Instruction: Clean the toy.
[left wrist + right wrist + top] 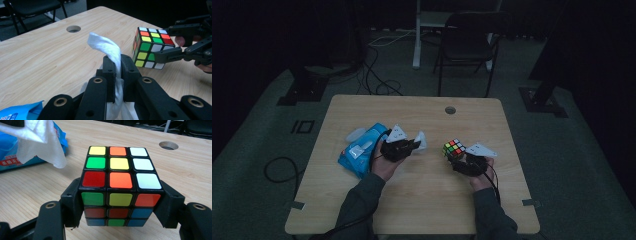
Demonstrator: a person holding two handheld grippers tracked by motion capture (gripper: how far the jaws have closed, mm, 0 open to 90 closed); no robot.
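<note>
A scrambled puzzle cube sits between the jaws of my right gripper, which is shut on its two sides just above the table; it shows at centre right of the table in the high view, cube, right gripper. My left gripper is shut on a white wet wipe whose free end sticks up past the jaws. In the high view the left gripper holds the wipe left of the cube. The wipe hangs at the upper left of the right gripper view.
A blue pack of wipes lies on the wooden table at the left, beside my left hand. A round cable hole is near the far edge. A folding chair and cables stand on the floor beyond.
</note>
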